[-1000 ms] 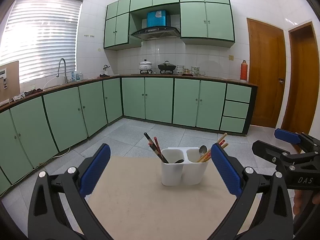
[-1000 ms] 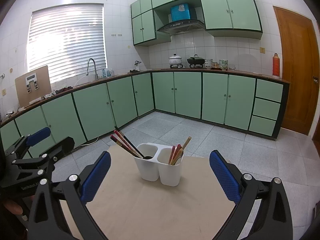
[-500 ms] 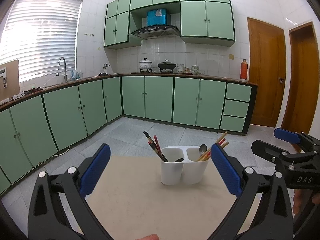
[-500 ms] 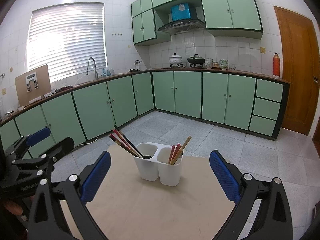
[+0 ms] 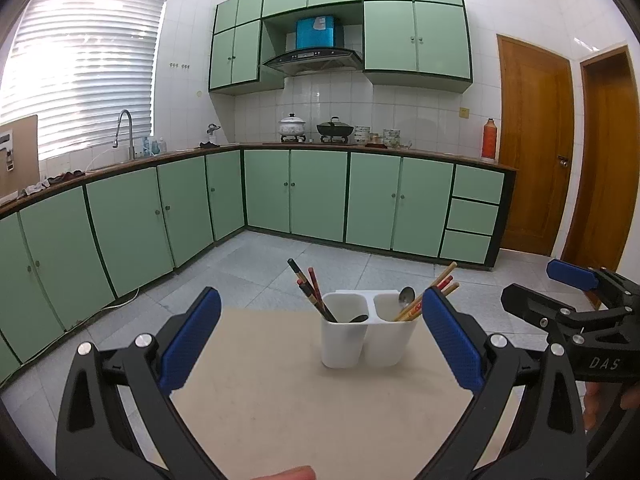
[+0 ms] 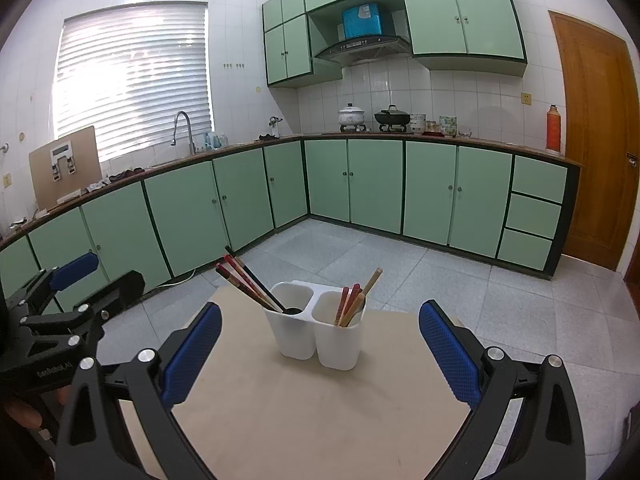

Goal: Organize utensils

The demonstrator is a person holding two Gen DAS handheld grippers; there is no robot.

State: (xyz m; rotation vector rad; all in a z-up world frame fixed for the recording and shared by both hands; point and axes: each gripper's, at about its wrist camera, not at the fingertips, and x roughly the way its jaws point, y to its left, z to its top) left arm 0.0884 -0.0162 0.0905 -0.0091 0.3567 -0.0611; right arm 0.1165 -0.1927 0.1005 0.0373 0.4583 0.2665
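Both grippers are spread wide with nothing in them: the left gripper point(image 5: 320, 338) and right gripper point(image 6: 320, 338) hover over the beige table point(image 5: 280, 412), aimed at the white two-cup holder point(image 5: 366, 334) near its far edge. Dark and red chopsticks point(image 5: 308, 290) plus a black spoon point(image 5: 357, 318) lean in the left cup, while wooden and red chopsticks point(image 5: 430, 294) and a metal spoon point(image 5: 406, 295) sit in the right one.

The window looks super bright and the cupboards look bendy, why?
Left wrist view: daylight through the window blinds glares white, washing out the slats. Both views: the fisheye lens curves the straight green cabinets and darkens the corners. The white utensil holder stays sharp.
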